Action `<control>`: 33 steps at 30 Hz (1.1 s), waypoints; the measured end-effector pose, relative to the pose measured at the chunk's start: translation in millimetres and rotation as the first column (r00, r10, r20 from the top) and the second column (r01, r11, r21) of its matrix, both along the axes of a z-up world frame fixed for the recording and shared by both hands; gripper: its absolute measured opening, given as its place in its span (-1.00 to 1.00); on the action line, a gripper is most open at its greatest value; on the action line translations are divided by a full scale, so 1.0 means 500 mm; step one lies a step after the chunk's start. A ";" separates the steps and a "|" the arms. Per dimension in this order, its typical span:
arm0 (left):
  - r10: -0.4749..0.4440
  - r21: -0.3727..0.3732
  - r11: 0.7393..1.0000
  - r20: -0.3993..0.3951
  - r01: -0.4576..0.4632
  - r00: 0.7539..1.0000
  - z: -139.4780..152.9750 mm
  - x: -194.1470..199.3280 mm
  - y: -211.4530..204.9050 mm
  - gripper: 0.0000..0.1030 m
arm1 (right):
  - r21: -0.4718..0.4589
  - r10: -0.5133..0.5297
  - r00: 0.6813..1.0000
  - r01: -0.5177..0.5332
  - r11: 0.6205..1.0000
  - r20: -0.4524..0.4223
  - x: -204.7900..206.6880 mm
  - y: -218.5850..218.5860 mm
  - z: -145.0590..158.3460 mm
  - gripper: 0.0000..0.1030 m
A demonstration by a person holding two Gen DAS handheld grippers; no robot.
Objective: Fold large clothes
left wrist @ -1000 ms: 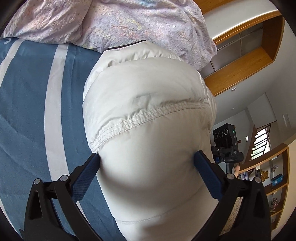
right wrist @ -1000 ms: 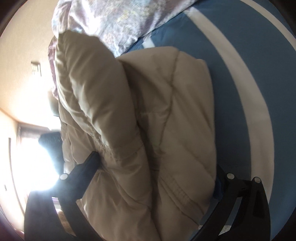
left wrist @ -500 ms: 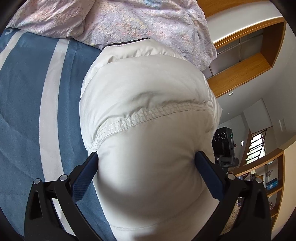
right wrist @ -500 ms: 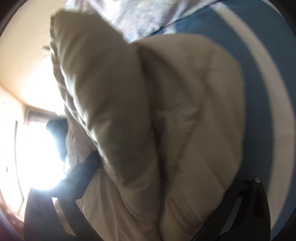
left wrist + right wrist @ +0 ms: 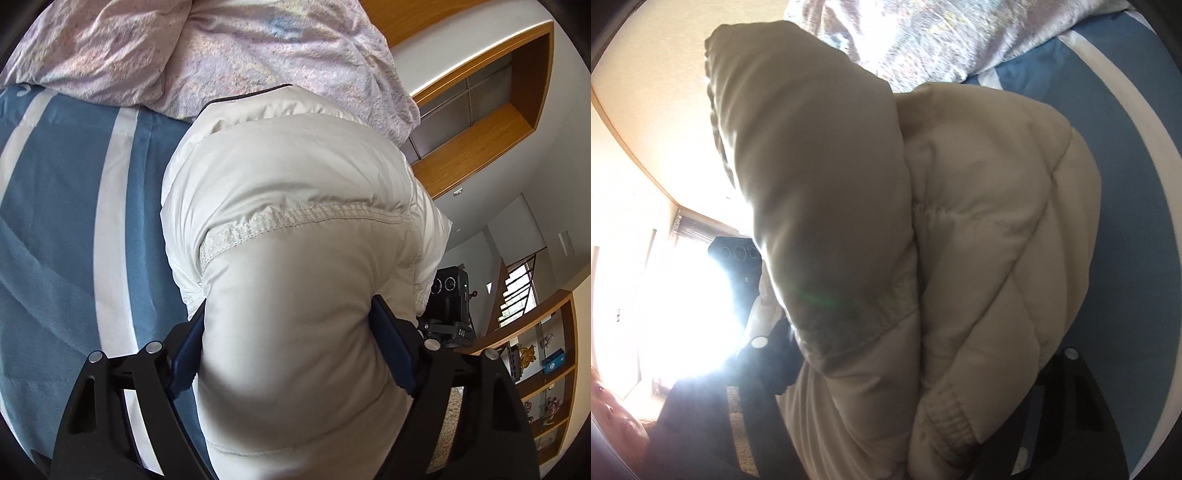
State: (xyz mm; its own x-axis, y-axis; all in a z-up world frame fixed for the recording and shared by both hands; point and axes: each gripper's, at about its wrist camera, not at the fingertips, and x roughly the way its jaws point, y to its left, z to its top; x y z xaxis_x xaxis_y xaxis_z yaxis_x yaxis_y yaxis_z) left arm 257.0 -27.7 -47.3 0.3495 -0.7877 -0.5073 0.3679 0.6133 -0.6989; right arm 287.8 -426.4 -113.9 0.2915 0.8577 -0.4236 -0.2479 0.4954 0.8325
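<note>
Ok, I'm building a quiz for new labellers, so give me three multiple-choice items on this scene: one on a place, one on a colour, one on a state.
1. Where does the puffy jacket lie?
A on a wooden floor
B on the striped bed cover
C on a chair

2. What colours is that cover?
A blue and white
B red and black
C plain green

3. How does the left claw stand?
A wide open above bare cover
B shut on the jacket
C shut with nothing between its pads

Key: B, the cover shows all round the jacket; A, white stripes cross blue cloth; B, both pads press into the padding.
</note>
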 end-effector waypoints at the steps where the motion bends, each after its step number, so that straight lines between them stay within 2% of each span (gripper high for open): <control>1: 0.005 0.003 1.000 0.008 -0.005 1.000 0.006 0.000 0.005 0.57 | 0.004 0.004 1.000 -0.004 1.000 0.004 -0.001 0.003 0.002 0.33; 10: 0.096 -0.012 0.995 0.103 -0.095 0.990 0.069 0.010 0.095 0.56 | 0.025 0.048 0.996 -0.050 0.998 0.071 0.061 0.120 0.070 0.30; 15: 0.151 -0.007 0.988 0.125 -0.151 0.981 0.084 0.027 0.156 0.56 | 0.018 0.078 0.994 -0.080 0.997 0.072 0.102 0.191 0.087 0.29; 25: 0.230 0.016 0.972 0.101 -0.233 0.968 0.044 0.068 0.257 0.56 | -0.032 0.112 0.993 -0.110 0.993 0.042 0.144 0.304 0.074 0.29; 28: 0.238 0.022 0.970 0.114 -0.242 0.964 0.035 0.079 0.270 0.56 | -0.046 0.090 0.995 -0.088 0.995 0.049 0.149 0.312 0.070 0.29; 31: 0.250 0.069 0.963 0.114 -0.259 0.961 0.016 0.099 0.274 0.58 | -0.065 0.042 0.999 -0.040 0.997 0.026 0.145 0.308 0.045 0.30; 33: 0.258 0.095 0.958 0.114 -0.269 0.959 0.003 0.112 0.270 0.63 | -0.047 0.009 1.000 -0.009 0.999 -0.006 0.144 0.296 0.020 0.36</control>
